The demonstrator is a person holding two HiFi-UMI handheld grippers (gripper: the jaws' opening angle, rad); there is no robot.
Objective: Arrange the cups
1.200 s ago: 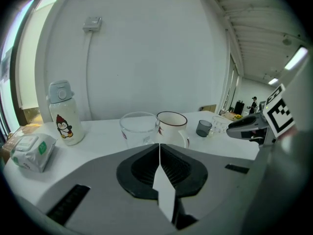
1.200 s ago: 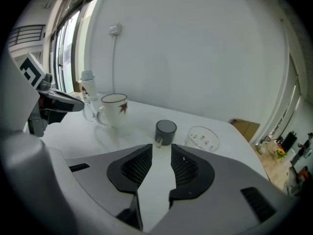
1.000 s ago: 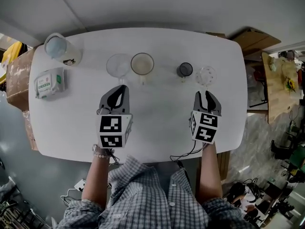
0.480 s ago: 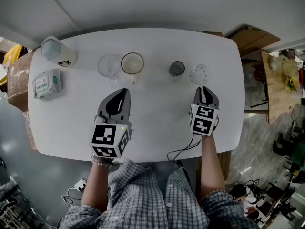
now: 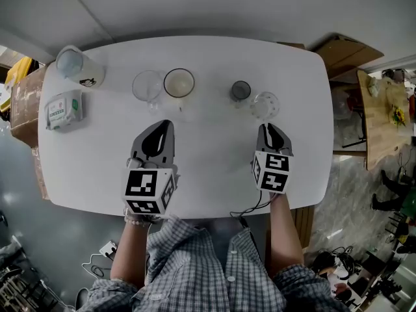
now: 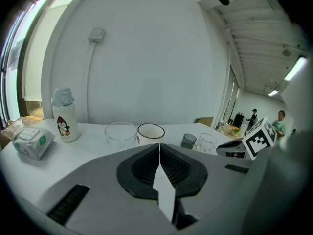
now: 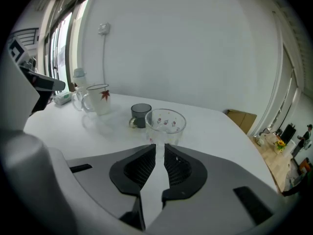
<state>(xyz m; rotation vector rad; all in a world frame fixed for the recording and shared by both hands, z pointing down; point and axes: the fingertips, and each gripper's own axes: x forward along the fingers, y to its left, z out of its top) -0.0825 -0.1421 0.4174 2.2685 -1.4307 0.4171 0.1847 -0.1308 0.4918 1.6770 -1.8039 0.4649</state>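
Four cups stand in a row across the white table [image 5: 214,155]: a clear glass cup [image 5: 147,86], a white mug [image 5: 179,83], a small grey cup [image 5: 240,90] and a patterned clear glass [image 5: 265,104]. My right gripper [image 5: 267,126] sits right at the patterned glass [image 7: 165,123]. Its jaws are closed to a thin gap, seemingly on the glass's handle [image 7: 160,146]. My left gripper [image 5: 162,123] hovers short of the clear cup [image 6: 120,133] and the white mug [image 6: 150,132]; it is shut and holds nothing.
A penguin-print bottle [image 5: 78,64] stands at the far left corner, with a tissue pack [image 5: 64,109] beside it. A cardboard box [image 5: 341,54] sits off the table's far right edge. Wood furniture [image 5: 380,109] is to the right.
The right gripper's jaws have closed from open, right at the patterned glass. That glass has shifted slightly nearer to me and toward the grey cup. The left gripper has drawn back a little.
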